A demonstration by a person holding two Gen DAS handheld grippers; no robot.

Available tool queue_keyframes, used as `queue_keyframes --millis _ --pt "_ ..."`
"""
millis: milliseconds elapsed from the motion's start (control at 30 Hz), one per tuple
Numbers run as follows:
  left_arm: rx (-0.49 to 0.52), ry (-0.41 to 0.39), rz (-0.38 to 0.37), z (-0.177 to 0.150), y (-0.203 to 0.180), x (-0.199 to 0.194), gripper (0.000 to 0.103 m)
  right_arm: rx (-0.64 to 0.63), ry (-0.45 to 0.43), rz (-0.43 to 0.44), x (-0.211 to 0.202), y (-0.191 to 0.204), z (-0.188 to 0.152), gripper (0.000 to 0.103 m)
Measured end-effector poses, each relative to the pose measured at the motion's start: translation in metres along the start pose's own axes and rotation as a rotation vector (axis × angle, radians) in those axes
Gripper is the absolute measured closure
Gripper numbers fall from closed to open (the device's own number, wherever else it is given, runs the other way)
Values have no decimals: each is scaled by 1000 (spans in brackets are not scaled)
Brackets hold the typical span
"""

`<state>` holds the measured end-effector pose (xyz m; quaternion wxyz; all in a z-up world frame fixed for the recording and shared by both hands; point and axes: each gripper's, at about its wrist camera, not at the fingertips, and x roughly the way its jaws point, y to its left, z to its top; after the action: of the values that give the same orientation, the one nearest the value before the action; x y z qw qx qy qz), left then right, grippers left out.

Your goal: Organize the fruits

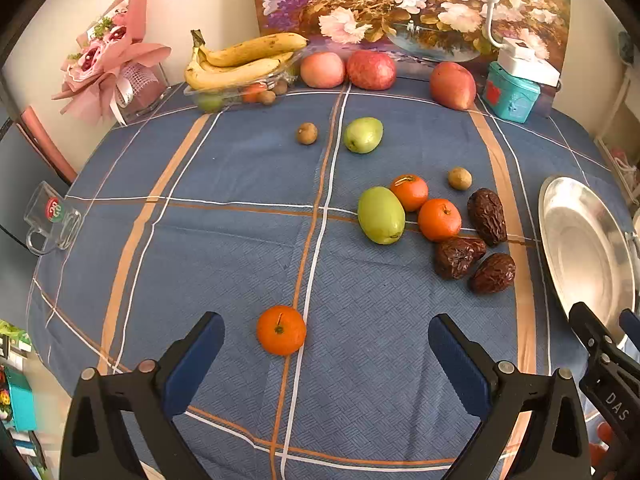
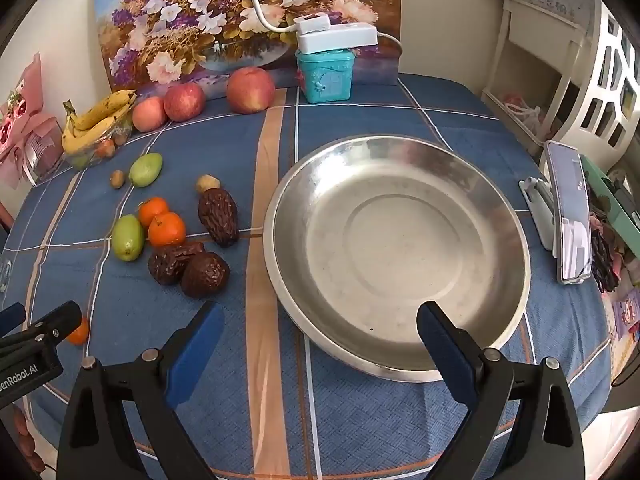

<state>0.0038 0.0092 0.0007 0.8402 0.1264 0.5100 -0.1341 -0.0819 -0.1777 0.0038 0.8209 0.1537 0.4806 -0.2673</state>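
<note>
Fruit cluster (image 1: 432, 224) mid-table, left of the metal dish (image 2: 396, 248); bananas (image 1: 240, 62) at the table's far-left edge.

Shiny metal dish (image 2: 496, 208) on matt woven tablecloth (image 1: 224, 264) — dates (image 1: 487, 216) wrinkled (tangerines (image 1: 281, 330) glossy).

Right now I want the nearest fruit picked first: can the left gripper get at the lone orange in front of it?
Probably yes: the left gripper is open, the lone orange sits apart from other fruit between its fingers, nothing blocking.

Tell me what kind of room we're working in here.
Probably a home dining corner: a table under a blue plaid tablecloth, a flower painting leaning on the wall, and a pink bouquet.
</note>
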Motion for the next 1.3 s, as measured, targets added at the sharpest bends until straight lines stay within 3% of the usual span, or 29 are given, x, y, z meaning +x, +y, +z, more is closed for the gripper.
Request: queue_keyframes --millis 1300 --pt "15 -6 3 -1 2 -1 0 -20 13 -3 1 1 -1 6"
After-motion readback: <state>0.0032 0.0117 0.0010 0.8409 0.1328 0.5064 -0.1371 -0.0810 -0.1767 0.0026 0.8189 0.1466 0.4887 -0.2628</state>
